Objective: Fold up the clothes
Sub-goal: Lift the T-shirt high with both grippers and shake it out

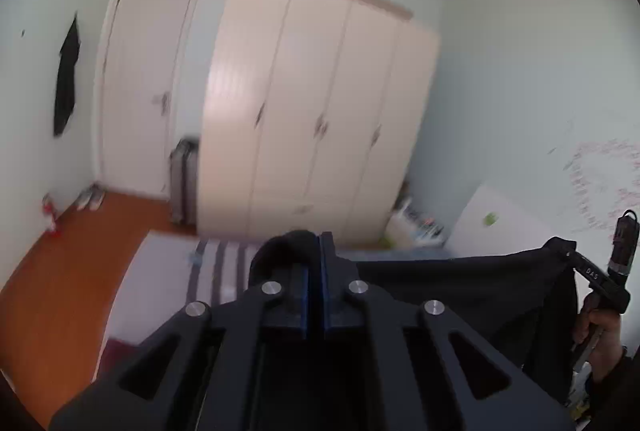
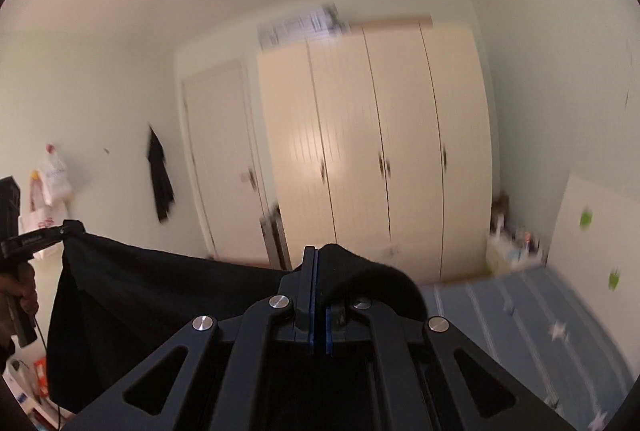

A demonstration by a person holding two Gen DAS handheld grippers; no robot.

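The left gripper (image 1: 318, 251) is clamped on a black garment (image 1: 460, 287), which stretches toward 3 o'clock to the right gripper (image 1: 570, 251). A cream wardrobe (image 1: 312, 103) with 4 doors stands at 12 o'clock.

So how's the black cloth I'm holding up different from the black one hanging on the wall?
The held cloth is stretched wide between the left tool and right tool, both shut on it; the wall cloth hangs from one point, untouched. The held cloth spreads broad with a taut top edge; the wall cloth droops narrow and long. Both are black fabric.
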